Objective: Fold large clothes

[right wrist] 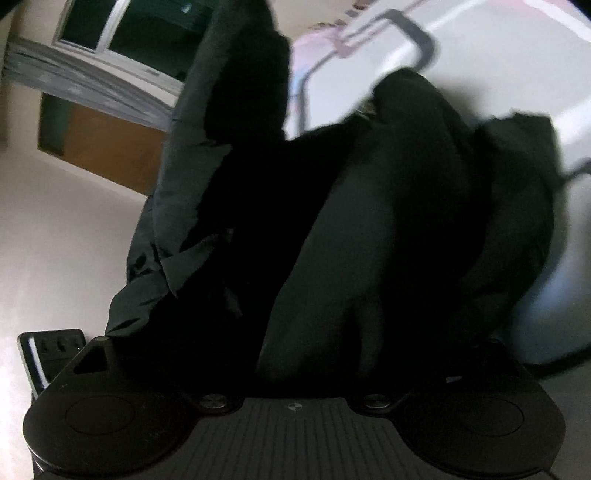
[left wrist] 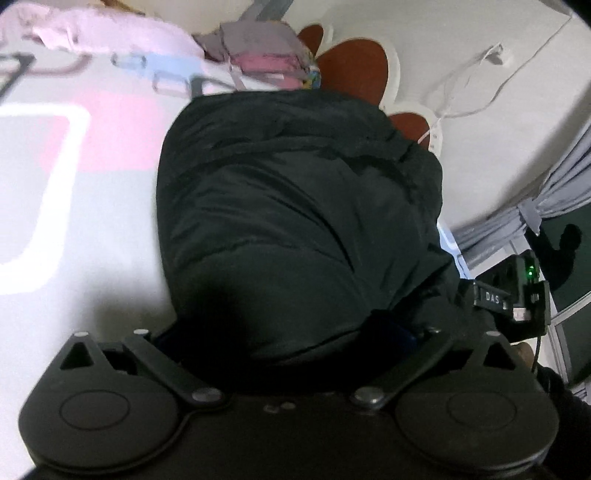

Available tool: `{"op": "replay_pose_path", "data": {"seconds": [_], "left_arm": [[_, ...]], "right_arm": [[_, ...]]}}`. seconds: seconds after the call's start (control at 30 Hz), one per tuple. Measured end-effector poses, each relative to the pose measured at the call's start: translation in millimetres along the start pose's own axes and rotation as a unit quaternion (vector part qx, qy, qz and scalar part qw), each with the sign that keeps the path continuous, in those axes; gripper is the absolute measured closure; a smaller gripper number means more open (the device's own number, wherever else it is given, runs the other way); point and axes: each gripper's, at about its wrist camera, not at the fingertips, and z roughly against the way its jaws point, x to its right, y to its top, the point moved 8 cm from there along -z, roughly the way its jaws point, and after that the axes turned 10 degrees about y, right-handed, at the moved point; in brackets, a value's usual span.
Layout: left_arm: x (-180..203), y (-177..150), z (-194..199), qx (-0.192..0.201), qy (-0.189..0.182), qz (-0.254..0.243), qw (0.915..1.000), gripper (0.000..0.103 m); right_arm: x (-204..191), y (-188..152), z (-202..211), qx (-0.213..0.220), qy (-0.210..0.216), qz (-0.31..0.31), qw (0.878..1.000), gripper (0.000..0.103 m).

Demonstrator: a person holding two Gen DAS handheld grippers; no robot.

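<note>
A large black padded jacket [left wrist: 295, 206] lies bunched on a white bed sheet [left wrist: 92, 258] with pink and grey shapes. In the left wrist view its near edge covers the fingers of my left gripper [left wrist: 295, 332], which looks shut on the jacket. The other gripper's body [left wrist: 513, 291] shows at the jacket's right edge. In the right wrist view the jacket [right wrist: 369, 221] hangs in dark folds over my right gripper [right wrist: 295, 354]. Its fingers are hidden by the cloth, which it seems to hold.
A pile of folded clothes [left wrist: 266, 62] sits at the far end of the bed beside a pink blanket [left wrist: 92, 29]. A red and white floor mat [left wrist: 354, 70], white cables [left wrist: 461, 92], grey curtains [left wrist: 535, 206] and a dark window [right wrist: 147, 29] lie beyond.
</note>
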Motion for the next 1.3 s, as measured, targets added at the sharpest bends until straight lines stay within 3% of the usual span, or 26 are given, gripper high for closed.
{"op": "replay_pose_path", "data": {"seconds": [0.17, 0.33, 0.43, 0.53, 0.63, 0.67, 0.77, 0.83, 0.87, 0.9, 0.93, 0.97, 1.13, 1.23, 1.3], "left_arm": [[-70, 15, 66, 0.032, 0.033, 0.007, 0.9989, 0.002], [-156, -1, 141, 0.049, 0.082, 0.033, 0.9949, 0.002], [-201, -26, 157, 0.027, 0.111, 0.045, 0.9924, 0.002], [-235, -58, 139, -0.006, 0.126, 0.061, 0.9902, 0.0], [-235, -64, 140, 0.01, 0.12, 0.06, 0.9909, 0.0], [-233, -64, 142, 0.01, 0.122, 0.055, 0.991, 0.0], [-234, -57, 154, 0.017, 0.118, 0.057, 0.9912, 0.0], [-240, -55, 174, 0.036, 0.128, 0.051, 0.9898, 0.006], [-241, -53, 185, 0.051, 0.135, 0.046, 0.9884, 0.008], [-234, -51, 191, 0.064, 0.144, 0.044, 0.9866, 0.008], [-235, -47, 202, 0.082, 0.15, 0.043, 0.9843, 0.009], [-237, -39, 209, 0.096, 0.149, 0.043, 0.9832, 0.009], [-234, 17, 197, 0.118, 0.158, 0.033, 0.9797, 0.022], [-225, 36, 184, 0.105, 0.188, 0.019, 0.9763, 0.026], [-214, 40, 180, 0.098, 0.205, 0.009, 0.9738, 0.026]], "right_arm": [[-69, -1, -85, -0.019, 0.034, 0.04, 0.998, 0.013], [-128, -32, -184, -0.069, 0.067, 0.069, 0.993, 0.014], [-130, -64, -234, -0.101, 0.062, 0.061, 0.991, 0.014], [-97, -89, -273, -0.116, 0.019, 0.044, 0.992, 0.014], [-87, -86, -269, -0.101, 0.017, 0.027, 0.994, 0.013], [-90, -99, -259, -0.099, 0.013, 0.029, 0.995, 0.013], [-95, -93, -219, -0.063, -0.027, 0.054, 0.996, 0.013], [-95, -83, -186, -0.028, -0.057, 0.075, 0.995, 0.014], [-99, -79, -166, -0.005, -0.084, 0.097, 0.992, 0.017], [-107, -67, -148, 0.017, -0.097, 0.121, 0.988, 0.035], [-116, -54, -136, 0.031, -0.105, 0.133, 0.985, 0.043], [-132, -39, -138, 0.041, -0.11, 0.144, 0.983, 0.053], [-244, -8, -208, 0.038, -0.083, 0.254, 0.963, 0.055], [-261, 11, -264, 0.015, -0.136, 0.284, 0.949, 0.058], [-258, 0, -284, -0.002, -0.176, 0.287, 0.941, 0.059]]}}
